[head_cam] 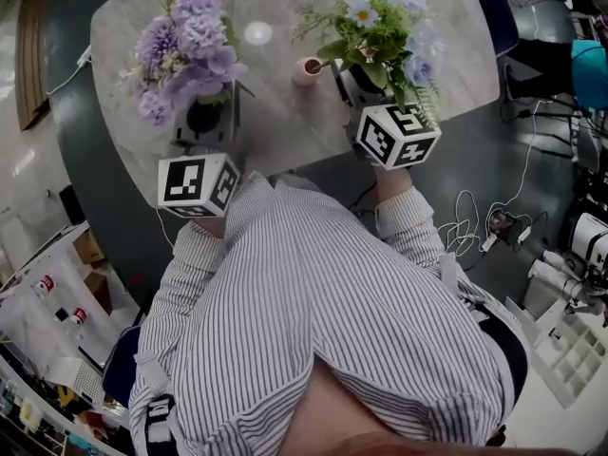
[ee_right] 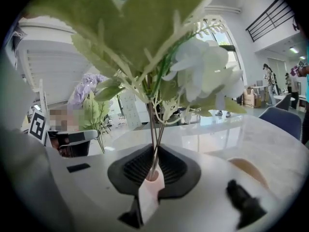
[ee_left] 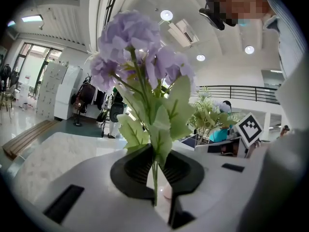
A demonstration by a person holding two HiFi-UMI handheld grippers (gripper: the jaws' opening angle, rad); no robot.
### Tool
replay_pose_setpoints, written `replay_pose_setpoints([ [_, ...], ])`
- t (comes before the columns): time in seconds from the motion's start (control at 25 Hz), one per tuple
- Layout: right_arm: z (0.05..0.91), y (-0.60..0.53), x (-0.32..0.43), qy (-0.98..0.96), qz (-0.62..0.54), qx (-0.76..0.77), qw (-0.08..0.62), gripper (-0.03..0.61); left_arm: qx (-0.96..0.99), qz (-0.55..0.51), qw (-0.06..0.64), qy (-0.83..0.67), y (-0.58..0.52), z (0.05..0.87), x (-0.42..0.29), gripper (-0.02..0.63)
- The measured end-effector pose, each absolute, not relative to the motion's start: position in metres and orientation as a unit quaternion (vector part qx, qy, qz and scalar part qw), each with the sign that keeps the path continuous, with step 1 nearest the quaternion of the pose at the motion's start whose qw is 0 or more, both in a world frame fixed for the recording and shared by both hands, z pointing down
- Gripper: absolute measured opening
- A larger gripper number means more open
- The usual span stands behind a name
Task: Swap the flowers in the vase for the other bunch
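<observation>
My left gripper [head_cam: 205, 120] is shut on the stems of the purple bunch [head_cam: 185, 50], which stands upright over the table's left part. In the left gripper view the thin green stem [ee_left: 154, 180] runs down between the black jaws, with the purple heads [ee_left: 133, 37] above. My right gripper [head_cam: 358, 91] is shut on the white-and-blue bunch [head_cam: 380, 27] at the table's right. Its stems [ee_right: 154, 144] pass between the jaws, with a pink stub and a white tag at their foot. The small pink vase [head_cam: 309, 68] stands on the table between the two bunches, with nothing in it.
The marble table [head_cam: 275, 131] has a rounded near edge just beyond the person's striped shirt [head_cam: 313, 293]. A blue chair [head_cam: 494, 12] stands at the far right corner. Cables [head_cam: 475, 221] and equipment lie on the floor at the right, and shelves with boxes at the lower left.
</observation>
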State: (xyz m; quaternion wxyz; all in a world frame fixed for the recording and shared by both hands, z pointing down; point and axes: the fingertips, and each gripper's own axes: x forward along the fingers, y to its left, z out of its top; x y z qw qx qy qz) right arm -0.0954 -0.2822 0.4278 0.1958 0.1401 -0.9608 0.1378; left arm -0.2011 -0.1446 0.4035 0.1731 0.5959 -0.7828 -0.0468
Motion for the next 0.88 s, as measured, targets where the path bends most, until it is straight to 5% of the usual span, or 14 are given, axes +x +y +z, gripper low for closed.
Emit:
replay_pose_setpoints([
  [0.88, 0.473, -0.279, -0.116, -0.953, 0.124, 0.127, 0.244, 0.037, 0.584, -0.035, 0.222, -0.78, -0.135, 0.44, -0.205, 0.044],
])
